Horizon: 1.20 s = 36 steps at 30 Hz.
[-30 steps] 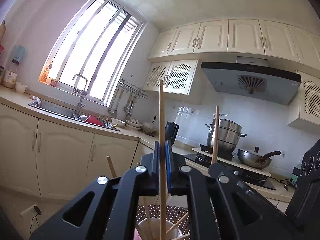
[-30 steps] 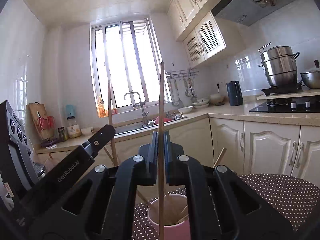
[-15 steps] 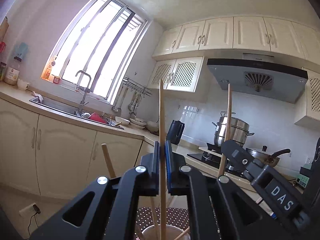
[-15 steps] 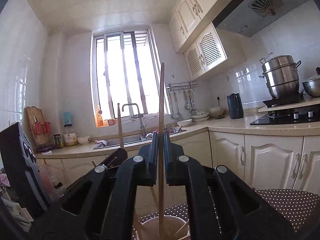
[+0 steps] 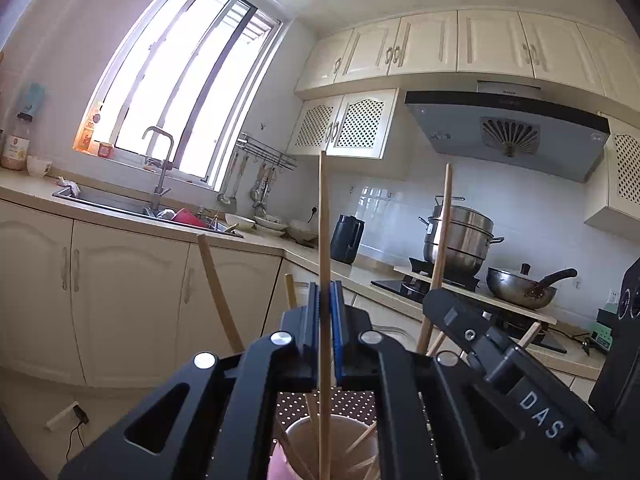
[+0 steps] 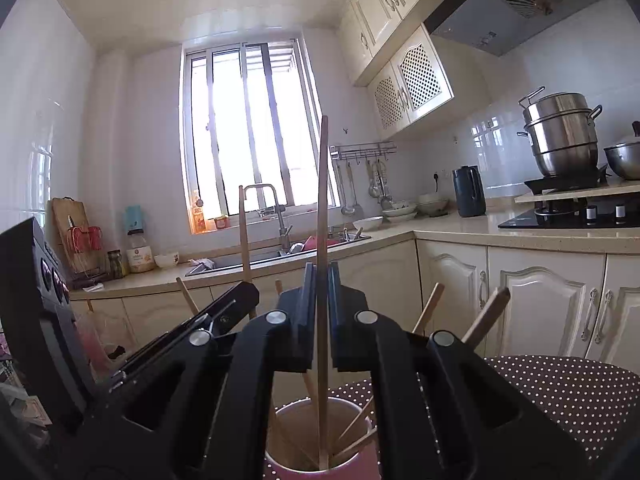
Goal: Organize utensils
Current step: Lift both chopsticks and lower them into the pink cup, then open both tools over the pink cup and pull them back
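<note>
Pink cup point(image 6: 320, 440) sits at bottom center on a dotted cloth point(image 6: 560, 392), several loose chopsticks leaning inside. The right gripper point(image 6: 319, 292) is clamped tight on an upright chopstick point(image 6: 322, 200) whose lower end reaches into the cup. The left gripper point(image 5: 327, 304) is likewise closed on another upright chopstick point(image 5: 323, 220), tip in the cup point(image 5: 332, 448). Sink point(image 6: 240, 260) and window point(image 6: 248, 128) at center, stove pots point(image 6: 560, 136) at right.

Home kitchen: sink point(image 5: 132, 204), stove point(image 6: 568, 216), range hood point(image 5: 504, 132), cabinets point(image 5: 420, 44).
</note>
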Each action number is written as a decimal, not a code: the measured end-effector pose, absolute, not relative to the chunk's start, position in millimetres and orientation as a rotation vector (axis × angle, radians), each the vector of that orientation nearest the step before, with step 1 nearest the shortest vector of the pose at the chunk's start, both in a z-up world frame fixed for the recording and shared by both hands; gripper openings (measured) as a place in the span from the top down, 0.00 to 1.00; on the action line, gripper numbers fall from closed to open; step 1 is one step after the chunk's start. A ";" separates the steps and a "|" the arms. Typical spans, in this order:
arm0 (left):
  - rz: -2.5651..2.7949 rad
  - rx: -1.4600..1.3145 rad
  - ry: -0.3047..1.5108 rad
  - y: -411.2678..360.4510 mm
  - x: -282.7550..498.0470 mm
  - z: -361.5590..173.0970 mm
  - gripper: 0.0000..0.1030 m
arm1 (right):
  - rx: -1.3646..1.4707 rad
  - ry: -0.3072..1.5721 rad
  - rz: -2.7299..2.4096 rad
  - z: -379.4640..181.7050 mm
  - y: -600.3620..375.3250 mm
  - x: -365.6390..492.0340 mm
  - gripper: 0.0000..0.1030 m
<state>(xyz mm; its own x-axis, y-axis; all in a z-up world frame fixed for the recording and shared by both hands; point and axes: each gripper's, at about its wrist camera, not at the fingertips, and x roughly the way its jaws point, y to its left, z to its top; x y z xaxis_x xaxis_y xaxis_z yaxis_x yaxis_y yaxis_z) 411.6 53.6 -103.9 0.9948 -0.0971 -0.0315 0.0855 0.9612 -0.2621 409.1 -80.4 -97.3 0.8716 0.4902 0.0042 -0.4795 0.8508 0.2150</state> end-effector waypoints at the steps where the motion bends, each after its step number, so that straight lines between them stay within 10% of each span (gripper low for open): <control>1: -0.096 -0.257 0.049 52.8 410.3 -104.3 0.94 | 0.207 0.059 0.509 -99.6 -80.3 407.1 0.94; 9: -0.108 -0.230 0.107 48.1 400.2 -107.6 0.94 | 0.200 0.123 0.494 -108.2 -85.0 399.8 0.94; 13: -0.109 -0.210 0.121 45.3 393.2 -106.2 0.74 | 0.203 0.147 0.489 -110.2 -85.8 396.2 0.94; 36: -0.114 -0.132 0.112 44.0 347.3 -80.2 0.44 | 0.191 0.186 0.443 -97.4 -94.2 363.6 0.91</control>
